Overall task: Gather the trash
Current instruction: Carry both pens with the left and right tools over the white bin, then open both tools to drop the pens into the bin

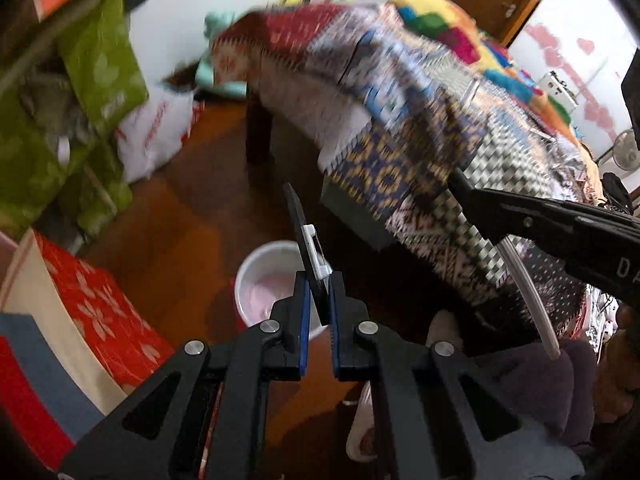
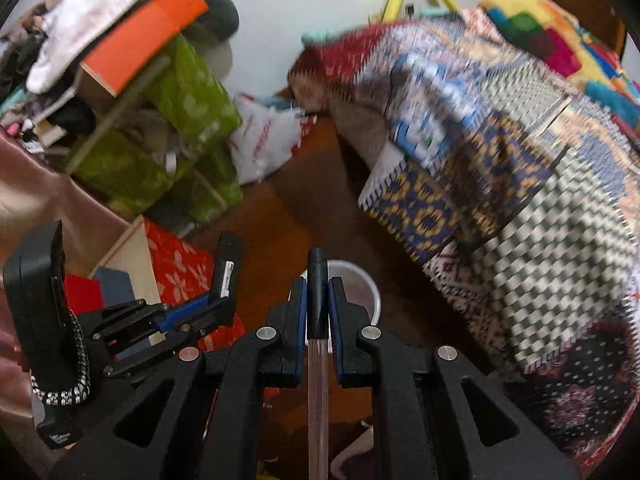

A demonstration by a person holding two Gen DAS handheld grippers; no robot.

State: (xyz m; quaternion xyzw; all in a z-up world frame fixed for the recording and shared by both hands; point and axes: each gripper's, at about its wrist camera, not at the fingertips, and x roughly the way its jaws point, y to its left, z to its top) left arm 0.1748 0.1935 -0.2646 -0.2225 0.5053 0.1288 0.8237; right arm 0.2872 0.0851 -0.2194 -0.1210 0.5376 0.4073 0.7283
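Observation:
My left gripper is shut on a flat black card with a white clip, held above a white bin with a pink liner on the wooden floor. My right gripper is shut on a pen with a black cap and clear barrel, also above the white bin. The left gripper with its black card shows at the left of the right wrist view. The right gripper with the pen's barrel shows at the right of the left wrist view.
A bed with a patchwork blanket fills the right. Green bags and an orange box pile up on the left. A red floral box sits beside the bin. A white plastic bag lies by the wall.

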